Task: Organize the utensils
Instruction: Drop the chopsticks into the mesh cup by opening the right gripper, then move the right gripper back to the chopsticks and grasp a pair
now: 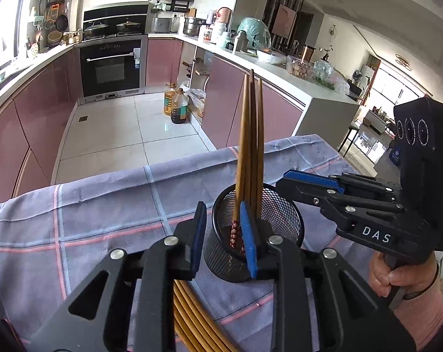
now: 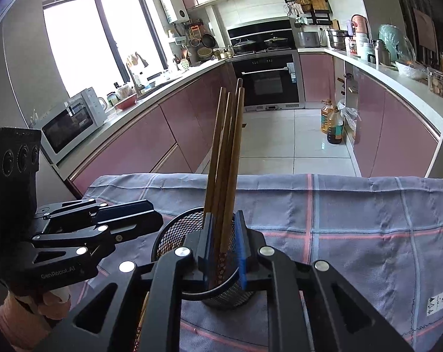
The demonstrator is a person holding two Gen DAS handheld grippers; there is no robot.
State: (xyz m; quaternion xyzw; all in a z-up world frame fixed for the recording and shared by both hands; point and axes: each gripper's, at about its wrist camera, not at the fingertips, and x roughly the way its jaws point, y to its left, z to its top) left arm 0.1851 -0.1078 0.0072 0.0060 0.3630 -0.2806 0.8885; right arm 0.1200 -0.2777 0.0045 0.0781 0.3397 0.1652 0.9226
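While upright, chopsticks (image 1: 252,146) stand inside mesh holder (image 1: 280,214).

Worktop (image 2: 353,205) lay under purple-grey checked cloth (image 1: 104,205) with pink and pale-blue lines. Black mesh holder (image 1: 280,217) stood on cloth near worktop's near edge. Loose wooden chopsticks (image 1: 192,316) lay flat beside it, at near edge.

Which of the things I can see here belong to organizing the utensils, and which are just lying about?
For the job: upright chopsticks, mesh holder, loose chopsticks on the cloth.

Just lying about: oil bottles on the floor, microwave, pots on the stove, checked cloth.
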